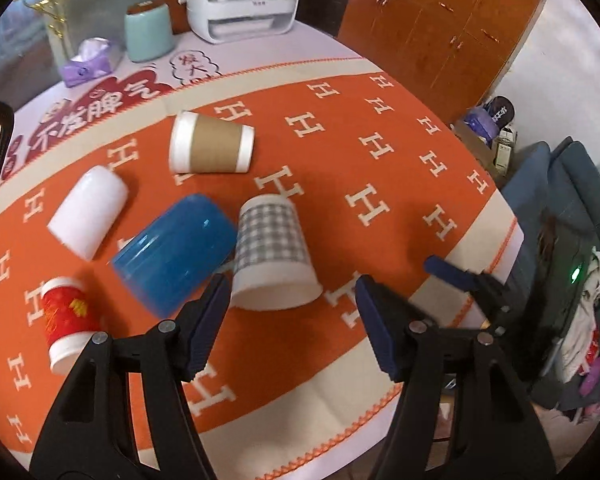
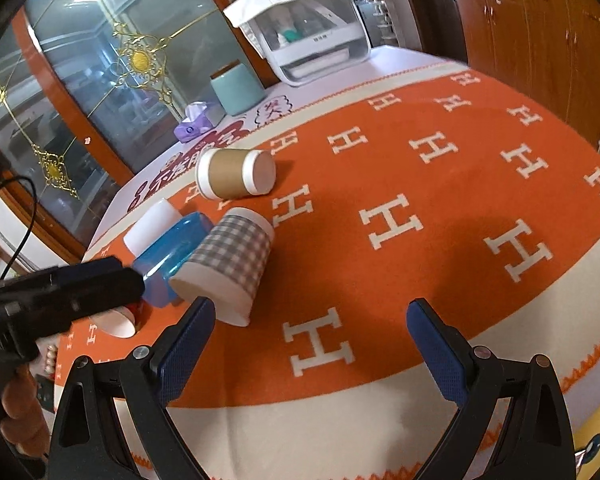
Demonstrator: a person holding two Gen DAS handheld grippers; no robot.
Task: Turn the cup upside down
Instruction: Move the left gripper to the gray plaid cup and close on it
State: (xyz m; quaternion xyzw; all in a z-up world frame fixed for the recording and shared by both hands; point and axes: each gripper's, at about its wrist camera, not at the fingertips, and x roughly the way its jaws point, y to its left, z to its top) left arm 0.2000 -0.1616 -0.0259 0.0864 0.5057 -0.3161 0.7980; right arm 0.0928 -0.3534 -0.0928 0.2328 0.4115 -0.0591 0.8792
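Several cups lie on their sides on the orange cloth. A grey checked paper cup (image 1: 274, 254) (image 2: 230, 260) lies with its open mouth toward me. A blue cup (image 1: 176, 248) (image 2: 172, 254) touches its left side. A brown-sleeved cup (image 1: 212, 143) (image 2: 236, 174), a white cup (image 1: 89, 212) (image 2: 150, 229) and a red cup (image 1: 66, 322) lie around them. My left gripper (image 1: 292, 300) is open just in front of the checked cup's mouth. My right gripper (image 2: 310, 316) is open and empty, right of that cup.
The table (image 1: 380, 160) carries an orange cloth with white H letters. At the back stand a white box (image 1: 240, 0), a teal canister (image 1: 148, 32) and a purple tissue pack (image 1: 88, 62). Wooden cabinets (image 1: 440, 20) and a blue sofa (image 1: 560, 220) stand to the right.
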